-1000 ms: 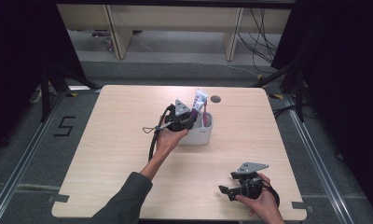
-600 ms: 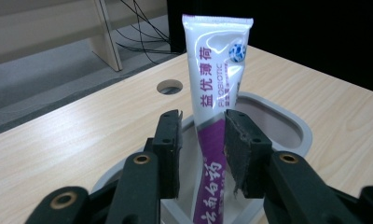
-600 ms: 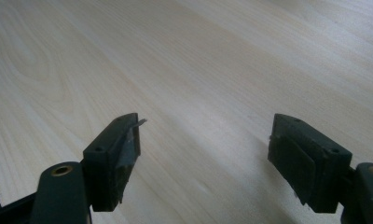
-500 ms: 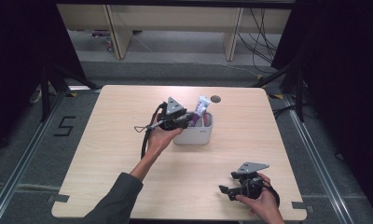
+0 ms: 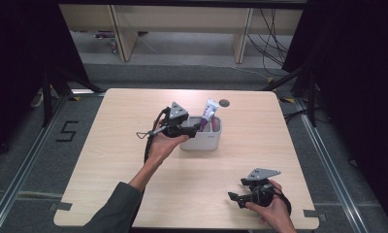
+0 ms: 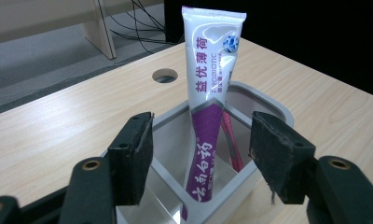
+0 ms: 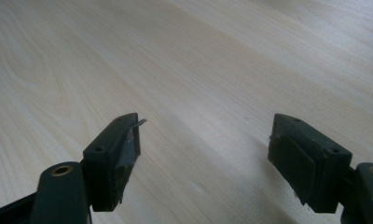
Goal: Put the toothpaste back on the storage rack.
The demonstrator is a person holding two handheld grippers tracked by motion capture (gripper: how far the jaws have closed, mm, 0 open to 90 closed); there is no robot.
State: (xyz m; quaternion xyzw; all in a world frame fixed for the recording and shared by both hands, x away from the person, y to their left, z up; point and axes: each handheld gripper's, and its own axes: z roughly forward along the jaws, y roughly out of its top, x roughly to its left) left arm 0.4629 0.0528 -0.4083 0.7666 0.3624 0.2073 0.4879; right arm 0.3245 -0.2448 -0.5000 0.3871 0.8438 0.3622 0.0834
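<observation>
1. Pale wooden table [image 5: 134, 160] carries our work.
2. Our left gripper [image 6: 198, 154] has just been opening; its parted jaws flank the toothpaste tube [image 6: 210, 93], which stands released in the grey caddy [image 6: 268, 105] ahead.
3. Our right gripper [image 7: 203, 154] idles open, holding nothing.

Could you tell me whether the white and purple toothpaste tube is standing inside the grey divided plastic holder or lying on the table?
Inside: the white and purple toothpaste tube stands nearly upright in the grey divided plastic holder, leaning slightly.
</observation>
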